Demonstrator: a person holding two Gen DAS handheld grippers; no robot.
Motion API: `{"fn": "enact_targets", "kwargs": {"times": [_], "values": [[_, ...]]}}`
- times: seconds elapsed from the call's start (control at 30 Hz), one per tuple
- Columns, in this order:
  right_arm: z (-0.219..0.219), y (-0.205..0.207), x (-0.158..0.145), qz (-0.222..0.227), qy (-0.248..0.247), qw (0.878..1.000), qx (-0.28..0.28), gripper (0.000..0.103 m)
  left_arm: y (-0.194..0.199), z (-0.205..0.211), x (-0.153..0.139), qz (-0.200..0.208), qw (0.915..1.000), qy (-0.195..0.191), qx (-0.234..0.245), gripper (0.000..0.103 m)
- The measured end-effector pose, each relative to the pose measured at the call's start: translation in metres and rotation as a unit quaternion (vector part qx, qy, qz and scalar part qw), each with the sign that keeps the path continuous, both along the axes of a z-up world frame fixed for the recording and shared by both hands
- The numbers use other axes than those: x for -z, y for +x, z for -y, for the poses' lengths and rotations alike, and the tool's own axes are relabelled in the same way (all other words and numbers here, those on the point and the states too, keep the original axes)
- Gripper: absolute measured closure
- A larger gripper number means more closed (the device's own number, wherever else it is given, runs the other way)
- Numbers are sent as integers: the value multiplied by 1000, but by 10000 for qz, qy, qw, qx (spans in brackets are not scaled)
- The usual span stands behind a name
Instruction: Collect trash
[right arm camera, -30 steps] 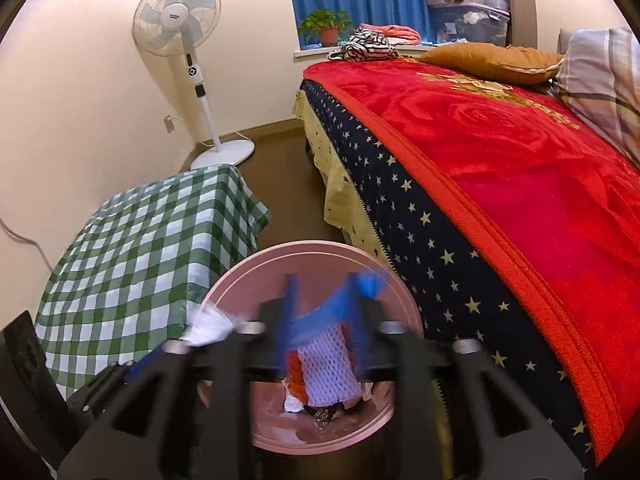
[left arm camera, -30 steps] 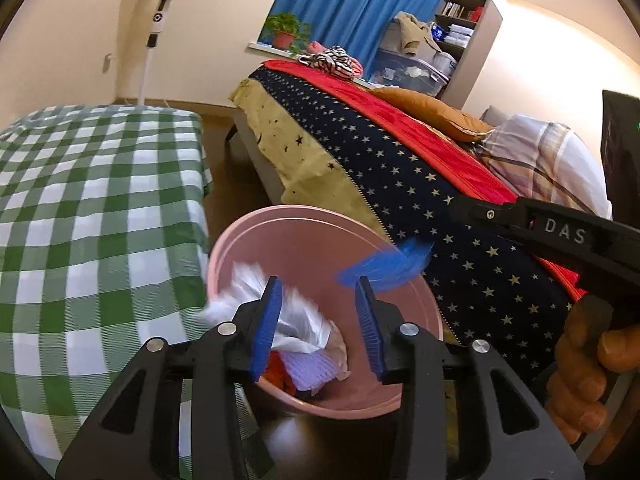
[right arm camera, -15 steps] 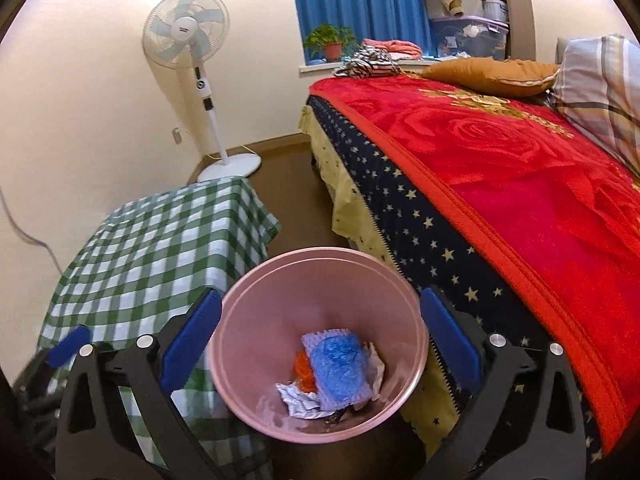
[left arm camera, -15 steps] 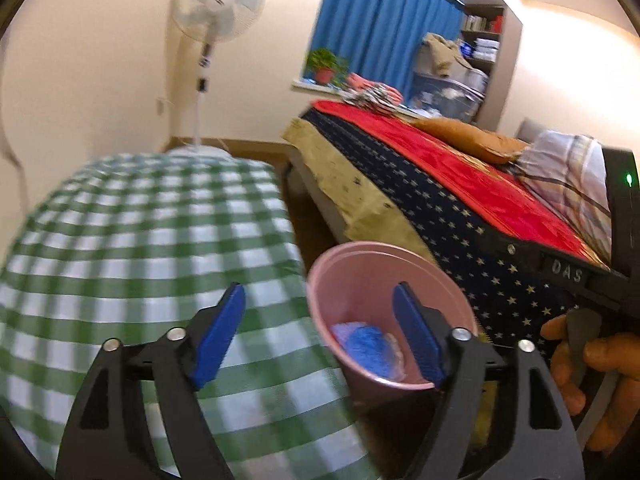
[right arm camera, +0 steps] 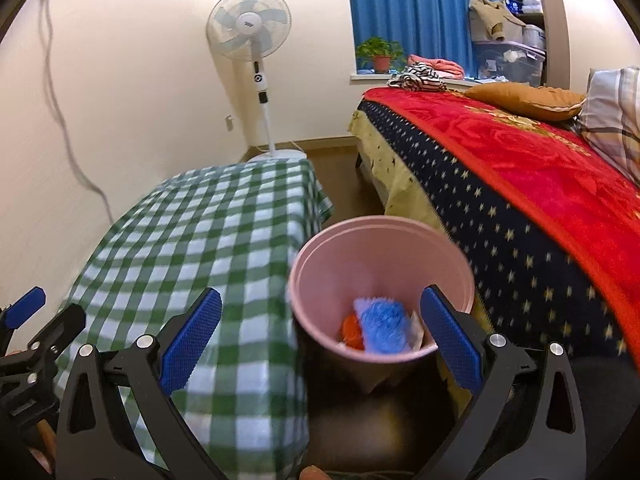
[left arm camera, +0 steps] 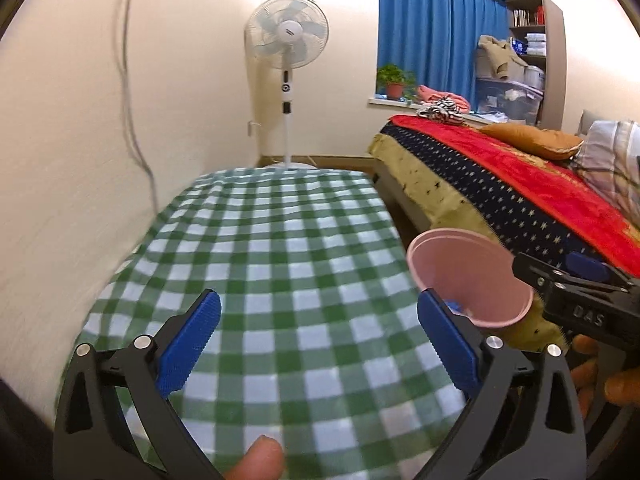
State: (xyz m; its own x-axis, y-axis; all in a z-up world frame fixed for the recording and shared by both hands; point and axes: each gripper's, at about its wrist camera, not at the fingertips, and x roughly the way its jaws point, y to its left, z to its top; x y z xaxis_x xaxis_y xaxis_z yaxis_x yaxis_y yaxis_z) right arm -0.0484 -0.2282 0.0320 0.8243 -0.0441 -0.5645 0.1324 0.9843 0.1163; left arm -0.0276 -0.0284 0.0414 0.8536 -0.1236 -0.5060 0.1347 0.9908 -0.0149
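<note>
Upright pink bin (right arm camera: 382, 276) between table and bed, blue, orange and white trash (right arm camera: 382, 330) inside

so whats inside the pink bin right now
In the pink bin: a blue crumpled piece on top, something orange beside it, and white scraps at the edge. The bin's bottom is covered by them.

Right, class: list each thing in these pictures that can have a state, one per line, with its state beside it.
Left claw: jaws opening, nothing between them.
Right claw: open, empty.
Pink bin: upright, partly filled.
Blue trash: lying in the bin.
Orange trash: in the bin, beside the blue piece.
Checked cloth: spread flat, nothing on it.
Fan: upright; running or not, cannot tell.
Curtain: drawn shut.
</note>
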Motion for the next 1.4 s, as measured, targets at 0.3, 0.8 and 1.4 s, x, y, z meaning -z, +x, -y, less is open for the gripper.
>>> {"fn": "enact_targets", "kwargs": {"times": [0.3, 0.8, 1.4], "values": [[-25, -7, 10, -6, -253, 9997, 9, 5, 2, -13, 12, 45, 9995, -104, -302, 8], [-40, 4, 13, -48, -402, 9992, -63, 5, 9, -23, 29, -206, 9981, -344, -472, 8], [-37, 3, 13, -31, -388, 9992, 7, 5, 10, -22, 30, -217, 9977, -419, -496, 8]]}}
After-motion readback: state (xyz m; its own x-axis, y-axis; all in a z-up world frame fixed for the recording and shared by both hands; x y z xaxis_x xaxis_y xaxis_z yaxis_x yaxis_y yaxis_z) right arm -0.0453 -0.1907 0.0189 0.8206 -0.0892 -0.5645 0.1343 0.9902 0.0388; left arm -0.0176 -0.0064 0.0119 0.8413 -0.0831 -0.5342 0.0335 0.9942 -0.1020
